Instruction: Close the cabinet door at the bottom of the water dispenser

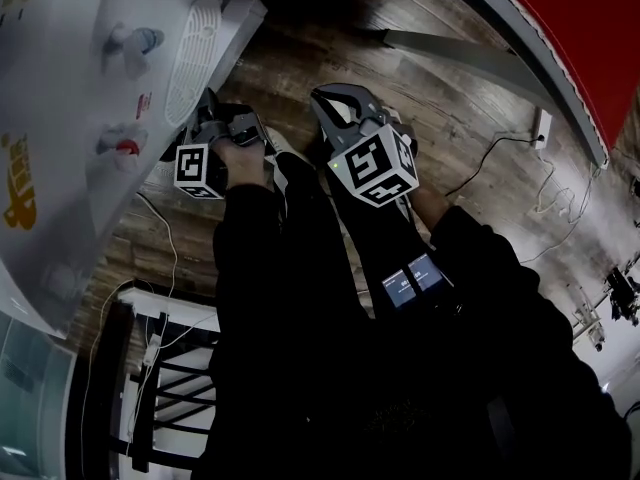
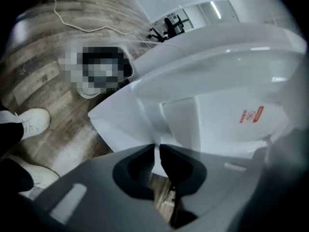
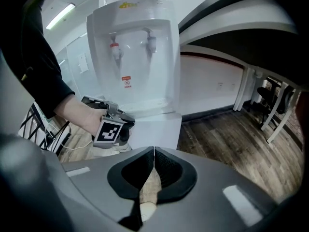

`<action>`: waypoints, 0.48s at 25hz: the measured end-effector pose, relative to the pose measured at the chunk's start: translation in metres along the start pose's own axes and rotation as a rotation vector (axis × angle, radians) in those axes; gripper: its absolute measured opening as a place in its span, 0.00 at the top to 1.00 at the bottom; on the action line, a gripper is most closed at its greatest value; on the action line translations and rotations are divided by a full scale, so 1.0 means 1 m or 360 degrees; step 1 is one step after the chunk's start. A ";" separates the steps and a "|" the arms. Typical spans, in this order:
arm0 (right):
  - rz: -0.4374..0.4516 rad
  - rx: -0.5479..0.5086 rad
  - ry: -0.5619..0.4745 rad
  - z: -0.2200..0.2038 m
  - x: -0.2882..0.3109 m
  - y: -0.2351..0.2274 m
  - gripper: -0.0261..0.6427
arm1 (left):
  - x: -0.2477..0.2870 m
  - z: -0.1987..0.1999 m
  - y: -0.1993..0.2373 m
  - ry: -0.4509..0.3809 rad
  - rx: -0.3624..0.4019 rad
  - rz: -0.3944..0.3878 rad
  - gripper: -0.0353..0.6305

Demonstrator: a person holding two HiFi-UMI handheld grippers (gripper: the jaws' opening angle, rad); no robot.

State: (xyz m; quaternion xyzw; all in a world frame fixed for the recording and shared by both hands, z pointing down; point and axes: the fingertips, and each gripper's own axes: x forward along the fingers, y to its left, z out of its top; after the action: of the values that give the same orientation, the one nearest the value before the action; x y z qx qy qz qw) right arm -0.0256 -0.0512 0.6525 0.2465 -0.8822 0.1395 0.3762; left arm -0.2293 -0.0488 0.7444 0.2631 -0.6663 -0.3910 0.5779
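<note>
Where the cabinet door (image 2: 120,124) stands: at the foot of the water dispenser (image 3: 145,57), swung out from the lower cabinet. It shows as a flat white panel over the wooden floor (image 3: 231,144).
Door edge: in the left gripper view its thin edge runs straight into the gap between the jaws.
Left gripper (image 2: 157,148): jaws narrow, with a white sliver of the door filling the slit between the tips, so it reads as a pinch on that edge.
Right gripper (image 3: 153,151): jaws drawn together with the tips meeting and nothing between them. It is held well back from the dispenser, pointing at its front.
Step in hand: probably the take-hold just before the swing, since the door is not yet shut.
How the door will handle: it looks like a light, thin, stiff panel that should turn freely on its hinge with little force.
Surface: smooth and glossy, so the pads could slide off a shallow pinch.
Where to hold: the free edge away from the hinge side, where the lever is longest. A flat push on the face would serve as well.
Risk: pulling across the panel rather than along its arc could twist it or strain the hinge. Too hard a swing may make it bounce back open.
Nearby: a white shoe (image 2: 31,122) stands on the floor beside the door's path.
</note>
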 end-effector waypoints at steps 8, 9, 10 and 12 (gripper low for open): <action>0.0012 -0.0007 -0.0003 -0.010 -0.003 -0.003 0.95 | 0.008 0.007 -0.006 -0.0158 -0.0093 -0.0279 0.93; 0.0009 0.0003 0.0001 -0.013 -0.003 -0.005 0.95 | 0.008 0.006 -0.007 -0.0144 -0.0091 -0.0279 0.93; 0.0006 0.0019 0.0006 -0.016 -0.002 -0.007 0.95 | 0.008 0.004 -0.008 -0.0122 -0.0094 -0.0280 0.93; 0.0005 0.0055 0.0023 -0.021 0.000 -0.008 0.96 | 0.005 0.000 -0.013 -0.0052 -0.0105 -0.0308 0.94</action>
State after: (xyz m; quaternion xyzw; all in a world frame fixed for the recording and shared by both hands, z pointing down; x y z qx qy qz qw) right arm -0.0086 -0.0490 0.6673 0.2506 -0.8772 0.1572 0.3781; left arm -0.2319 -0.0605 0.7365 0.3006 -0.6338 -0.4710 0.5350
